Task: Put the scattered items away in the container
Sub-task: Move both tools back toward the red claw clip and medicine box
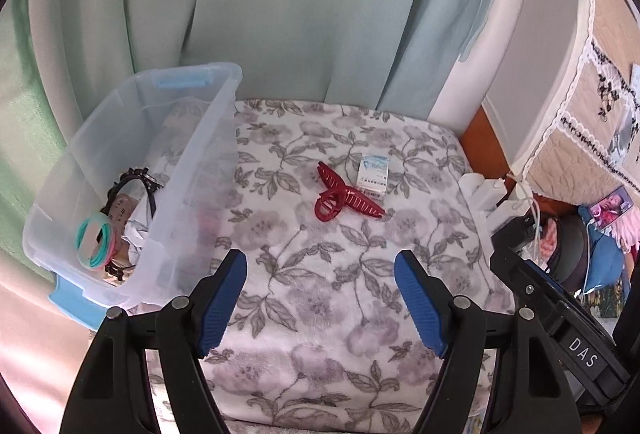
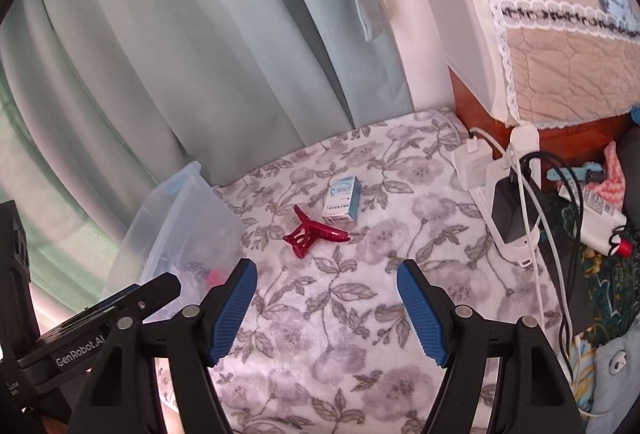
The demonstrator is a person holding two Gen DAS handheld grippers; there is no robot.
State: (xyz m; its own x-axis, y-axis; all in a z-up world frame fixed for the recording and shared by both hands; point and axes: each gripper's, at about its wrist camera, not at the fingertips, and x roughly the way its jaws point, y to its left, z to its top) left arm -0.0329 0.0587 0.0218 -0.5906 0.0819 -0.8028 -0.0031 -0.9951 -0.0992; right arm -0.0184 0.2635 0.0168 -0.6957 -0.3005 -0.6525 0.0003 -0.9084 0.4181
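A red hair claw clip (image 1: 344,198) lies on the floral blanket (image 1: 320,294), with a small white and blue box (image 1: 374,172) just behind it. A clear plastic bin (image 1: 132,174) stands at the left and holds pastel hair ties (image 1: 96,242) and a black hairband (image 1: 132,182). My left gripper (image 1: 320,298) is open and empty, short of the clip. In the right wrist view the clip (image 2: 312,234), the box (image 2: 342,204) and the bin (image 2: 180,222) show too. My right gripper (image 2: 326,308) is open and empty, near the clip.
Pale green curtains (image 1: 280,14) hang behind. A white power strip with chargers and cables (image 2: 508,202) lies at the blanket's right edge. A wooden cabinet with a quilted cover (image 2: 560,34) stands at the right, with clutter (image 2: 600,218) below it.
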